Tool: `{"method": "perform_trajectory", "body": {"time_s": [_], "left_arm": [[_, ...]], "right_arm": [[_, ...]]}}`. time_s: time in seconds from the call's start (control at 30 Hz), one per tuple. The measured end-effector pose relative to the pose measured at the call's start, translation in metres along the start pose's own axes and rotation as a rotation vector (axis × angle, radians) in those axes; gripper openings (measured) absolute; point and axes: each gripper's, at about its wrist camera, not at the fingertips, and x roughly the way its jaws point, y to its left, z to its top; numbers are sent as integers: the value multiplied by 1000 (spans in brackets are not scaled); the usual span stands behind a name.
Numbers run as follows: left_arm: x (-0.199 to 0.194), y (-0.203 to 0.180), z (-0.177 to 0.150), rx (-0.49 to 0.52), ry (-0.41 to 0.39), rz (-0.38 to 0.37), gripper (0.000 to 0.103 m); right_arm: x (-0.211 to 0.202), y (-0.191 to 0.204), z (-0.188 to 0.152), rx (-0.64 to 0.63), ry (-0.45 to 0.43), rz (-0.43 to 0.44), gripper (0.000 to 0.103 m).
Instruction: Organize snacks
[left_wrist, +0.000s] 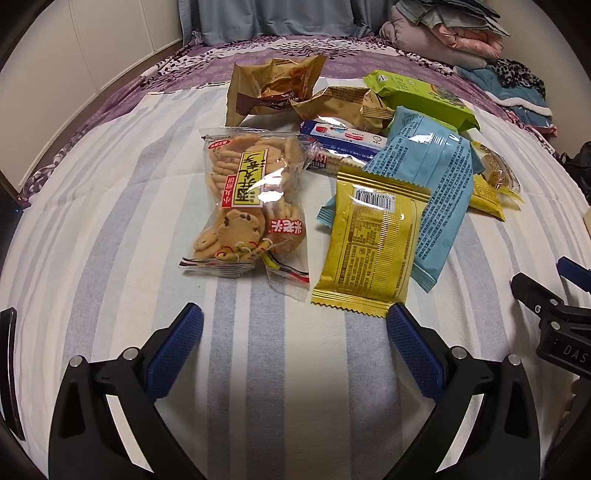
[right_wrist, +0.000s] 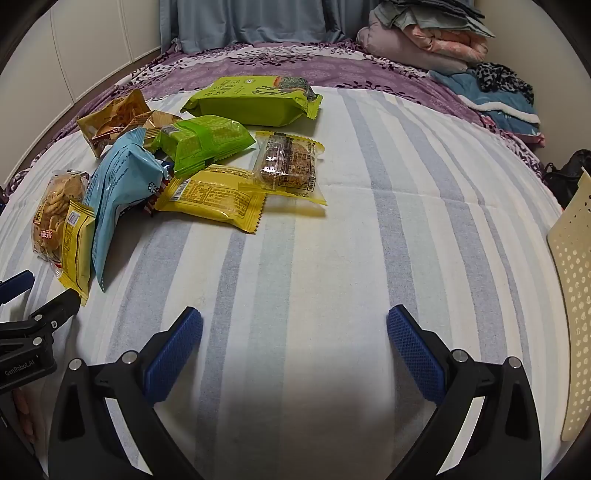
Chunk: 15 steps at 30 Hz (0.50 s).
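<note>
- Striped in pale blue and white, the cloth (right_wrist: 332, 229) is covering the bed, with a purple floral bedspread (right_wrist: 258, 70) showing beyond it and folded clothes (right_wrist: 436, 40) piling up at the far right corner.
- Your left gripper (left_wrist: 295, 325) is hovering low over the cloth with its jaws spread wide and nothing between them; its right blue pad (left_wrist: 413, 354) is sitting just beside the bottom edge of a yellow wrapper.
- That yellow snack packet (left_wrist: 373, 251) is lying back side up, barcode showing, and partly overlapping a light blue packet (left_wrist: 432, 184) behind it.
- You are looking at a clear bag of cookies (left_wrist: 247, 206) lying ahead of the left gripper, just left of the yellow packet and apart from it.
- Further back, two brown crinkled packets (left_wrist: 273, 88) are resting against a blue-and-white wrapper (left_wrist: 343, 136) and a lime green packet (left_wrist: 421, 96).
- Your right gripper (right_wrist: 295, 325) is holding its jaws equally wide, empty, over bare cloth, well apart from the snacks.
- From the right wrist view, a clear yellow-edged bar packet (right_wrist: 291, 166) is lying beside a second yellow packet (right_wrist: 214, 195), with a smaller green packet (right_wrist: 207, 144) and the large lime green one behind.
- A cream perforated basket (right_wrist: 572, 295) is standing at the right edge of that view.
</note>
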Motion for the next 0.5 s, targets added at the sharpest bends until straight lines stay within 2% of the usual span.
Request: {"method": "perform_trajectory", "body": {"time_s": [0.5], "left_arm": [[0, 1, 0, -2, 0, -4, 101]], "right_arm": [[3, -3, 0, 9, -2, 16, 98]]}}
